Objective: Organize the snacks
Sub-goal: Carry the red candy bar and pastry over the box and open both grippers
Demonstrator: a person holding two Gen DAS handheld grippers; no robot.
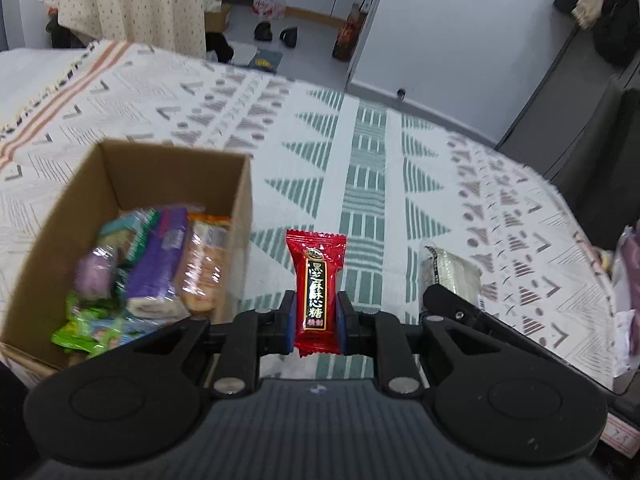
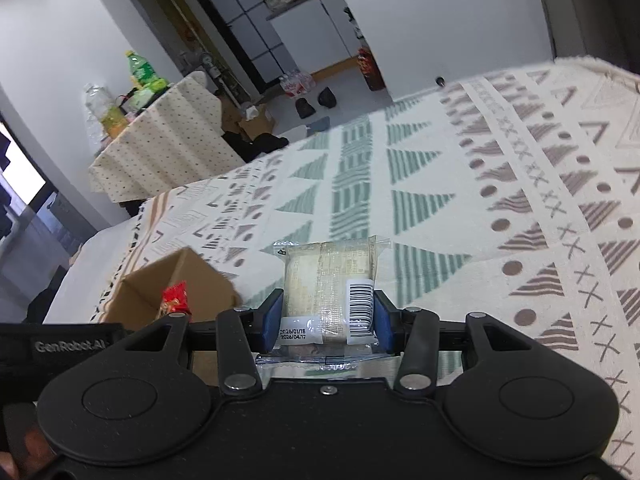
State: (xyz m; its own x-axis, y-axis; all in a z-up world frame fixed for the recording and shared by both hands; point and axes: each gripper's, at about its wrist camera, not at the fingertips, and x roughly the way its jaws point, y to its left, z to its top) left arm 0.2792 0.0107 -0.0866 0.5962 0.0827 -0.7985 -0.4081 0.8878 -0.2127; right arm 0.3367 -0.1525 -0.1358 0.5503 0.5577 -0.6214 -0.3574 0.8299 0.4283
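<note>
So the biggest thing here is the table (image 1: 360, 152), covered in a cream cloth (image 2: 500, 184) with green and brown triangle and stripe patterns. On it sits an open cardboard box (image 1: 240, 216), already loaded with snacks: a purple pack (image 1: 154, 260), an orange-ish clear pack (image 1: 204, 264) leaning on the box's right wall, some green wrappers (image 1: 80, 332) at the near end, plus a few more I can't really make out because that part is blurry. Left gripper (image 1: 316, 312) is pinching a red candy (image 1: 316, 280) upright between its blue pads, held just to the right of the box and above the cloth, not over the opening. In the left wrist view you can also see the right gripper (image 1: 452, 304) poking in from the right with its pack (image 1: 452, 272) near the candy. Right gripper (image 2: 326, 320) is clamped on a clear-wrapped pale cake (image 2: 328, 284), barcode sticker and printed dates facing the camera, held over the cloth. From that side the box (image 2: 200, 280) is off to the left and the red candy (image 2: 175, 298) shows in front of it. At the far right edge of the left view there's another purple-ish wrapper (image 1: 630, 280) on the table, mostly cut off.
</note>
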